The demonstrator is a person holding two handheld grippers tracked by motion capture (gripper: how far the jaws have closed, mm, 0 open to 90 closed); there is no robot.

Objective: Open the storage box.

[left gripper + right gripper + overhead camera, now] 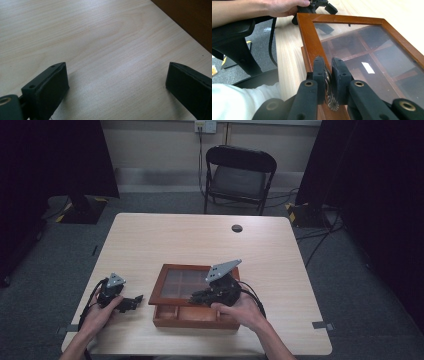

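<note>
Wooden box (192, 316) sits near the surface's (165, 240) front edge, compartments appearing empty, glass lid (187, 285) raised. Right gripper (328, 65) clamps the lid's metal clasp (329, 96). Left gripper (117, 82) rests wide, beside the box.

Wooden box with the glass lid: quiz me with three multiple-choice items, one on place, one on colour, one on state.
1. Where does the left gripper rest?
A. On the table, left of the box
B. Inside the box
C. On the chair

2. What colour is the lid frame?
A. White
B. Reddish brown
C. Blue

3. How stand the right gripper jaws?
A. Wide open
B. Shut on the lid's metal clasp
C. Shut on a cable

A: the high view shows it on the table beside the wooden box.
B: the right gripper view shows it.
B: the pads pinch the clasp.
</note>
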